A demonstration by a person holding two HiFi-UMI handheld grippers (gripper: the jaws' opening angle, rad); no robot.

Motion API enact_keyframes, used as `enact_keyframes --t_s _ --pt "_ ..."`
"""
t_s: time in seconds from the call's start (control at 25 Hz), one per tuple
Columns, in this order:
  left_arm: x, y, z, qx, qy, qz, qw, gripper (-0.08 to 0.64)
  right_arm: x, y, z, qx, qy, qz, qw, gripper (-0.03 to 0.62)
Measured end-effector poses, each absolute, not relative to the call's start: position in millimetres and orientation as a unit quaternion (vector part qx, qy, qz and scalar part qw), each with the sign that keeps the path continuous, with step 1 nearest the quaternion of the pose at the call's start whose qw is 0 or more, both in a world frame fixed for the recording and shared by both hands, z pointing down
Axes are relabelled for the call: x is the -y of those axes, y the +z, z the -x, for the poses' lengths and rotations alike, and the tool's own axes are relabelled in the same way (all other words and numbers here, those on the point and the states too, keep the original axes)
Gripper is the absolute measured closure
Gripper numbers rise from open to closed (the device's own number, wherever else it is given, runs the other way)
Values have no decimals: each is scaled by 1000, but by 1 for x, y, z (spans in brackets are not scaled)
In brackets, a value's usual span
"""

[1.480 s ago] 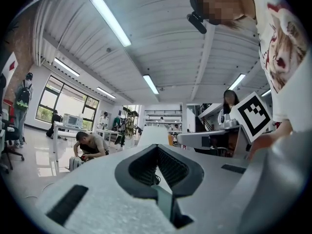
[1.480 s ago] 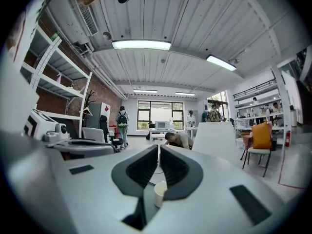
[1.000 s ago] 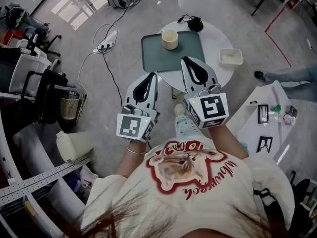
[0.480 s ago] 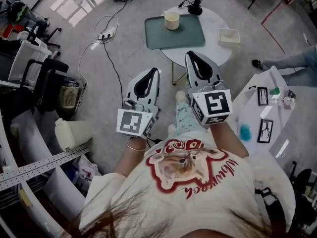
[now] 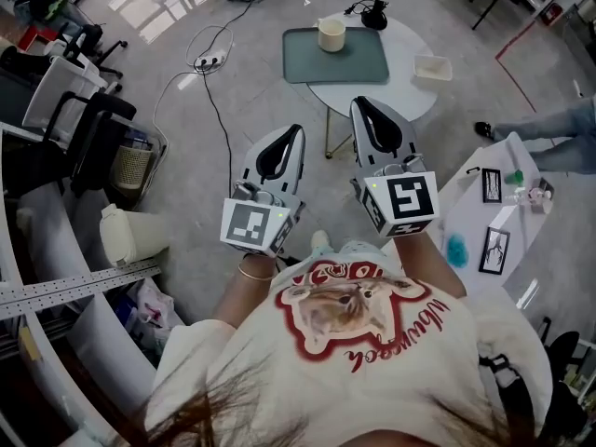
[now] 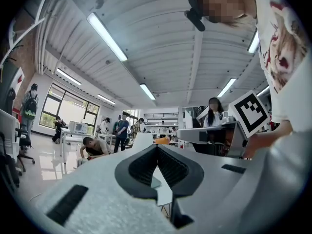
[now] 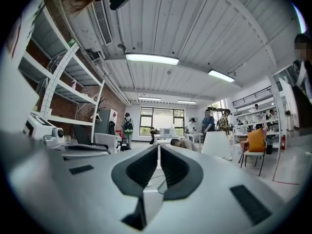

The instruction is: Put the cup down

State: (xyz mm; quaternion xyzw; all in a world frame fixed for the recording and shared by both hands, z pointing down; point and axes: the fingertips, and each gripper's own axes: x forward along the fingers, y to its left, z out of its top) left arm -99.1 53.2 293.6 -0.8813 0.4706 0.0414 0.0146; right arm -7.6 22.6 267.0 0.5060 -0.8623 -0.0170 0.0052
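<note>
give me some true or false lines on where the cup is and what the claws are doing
1. The cup stands on the green tray. True.
2. The right claw grips the cup. False: it is shut on nothing and held well short of the cup.
3. The left claw has its jaws together with nothing between them. True.
4. The tray lies on the floor. False: it lies on the round white table.

the tip of the right gripper (image 5: 361, 103) hides part of the table (image 5: 414, 91). the inside of the cup (image 5: 331, 33), far ahead, is too small to tell.
</note>
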Motion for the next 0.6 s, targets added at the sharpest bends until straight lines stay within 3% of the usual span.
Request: enact_keyframes --t_s 0.6 --pt "-134 294 24 -486 46 873 11 545 -111 268 -51 880 -22 -475 6 554"
